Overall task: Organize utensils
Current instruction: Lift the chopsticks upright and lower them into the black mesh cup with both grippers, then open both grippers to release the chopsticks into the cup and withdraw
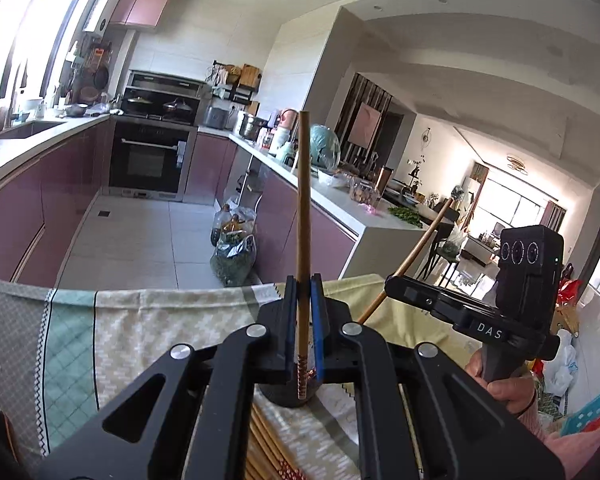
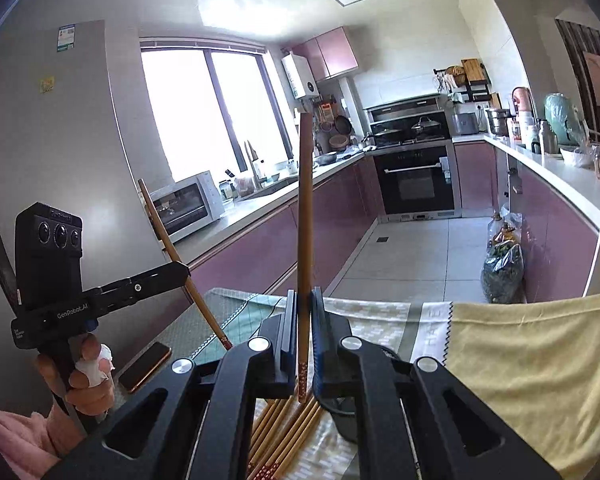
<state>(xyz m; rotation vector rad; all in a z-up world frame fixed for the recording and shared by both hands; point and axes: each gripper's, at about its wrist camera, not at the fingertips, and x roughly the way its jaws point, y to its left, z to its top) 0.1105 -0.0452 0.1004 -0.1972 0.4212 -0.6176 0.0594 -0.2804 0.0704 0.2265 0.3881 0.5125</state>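
My left gripper (image 1: 303, 312) is shut on a wooden chopstick (image 1: 303, 216) that stands upright, its patterned tip low over a dark round holder (image 1: 288, 398). My right gripper (image 2: 304, 320) is shut on another wooden chopstick (image 2: 305, 220), also upright. Several more chopsticks (image 2: 288, 432) lie in a bunch on the patterned cloth (image 2: 380, 316) below both grippers; they also show in the left wrist view (image 1: 266, 448). The right gripper (image 1: 396, 284) shows in the left view with its chopstick (image 1: 416, 248) slanting up. The left gripper (image 2: 180, 270) shows in the right view.
A yellow towel (image 2: 532, 360) covers the table's right part. A phone (image 2: 146, 366) lies at the left edge. A dark holder (image 2: 346, 416) sits beside the chopsticks. Beyond the table are the kitchen floor, purple cabinets (image 2: 340, 216) and bags (image 2: 502, 264).
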